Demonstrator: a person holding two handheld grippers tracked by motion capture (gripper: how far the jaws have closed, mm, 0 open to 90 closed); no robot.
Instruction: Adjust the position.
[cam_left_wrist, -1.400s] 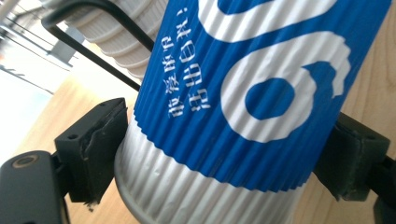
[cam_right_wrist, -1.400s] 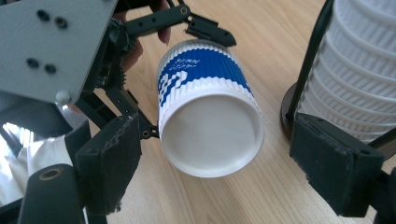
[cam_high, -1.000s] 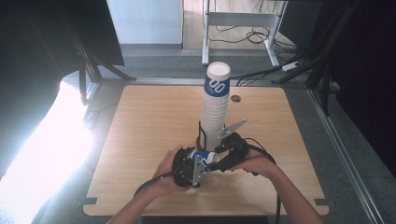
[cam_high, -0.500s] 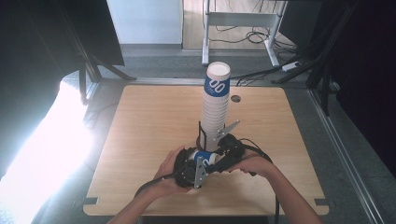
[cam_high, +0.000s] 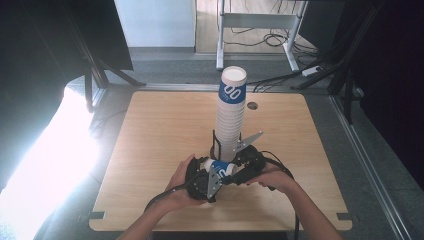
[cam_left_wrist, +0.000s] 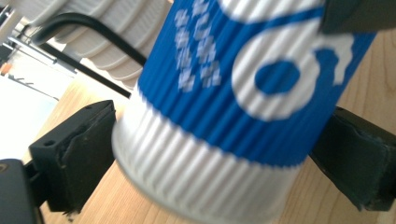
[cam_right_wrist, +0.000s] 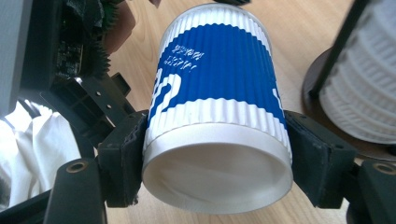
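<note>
A blue-and-white ribbed paper cup (cam_high: 221, 166) lies on its side just above the wooden table (cam_high: 150, 150), near the front edge, held from both ends. My left gripper (cam_high: 209, 172) is shut on its wider part (cam_left_wrist: 224, 116), one black pad against each side. My right gripper (cam_high: 235, 169) is shut on its base end (cam_right_wrist: 217, 140), both pads (cam_right_wrist: 123, 158) pressed to the white band. Right behind it, a tall stack of matching cups (cam_high: 231, 120) stands in a black wire holder (cam_high: 215, 145) at mid-table.
The holder's round base (cam_right_wrist: 317, 88) and upright rods (cam_left_wrist: 93, 42) stand close beside the held cup. A small round hole (cam_high: 252, 106) sits in the tabletop behind the stack. Bare wood stretches to the left and right of the hands.
Both grippers, with the cup between them, have drifted slightly left and toward the front edge. The stack has not moved.
</note>
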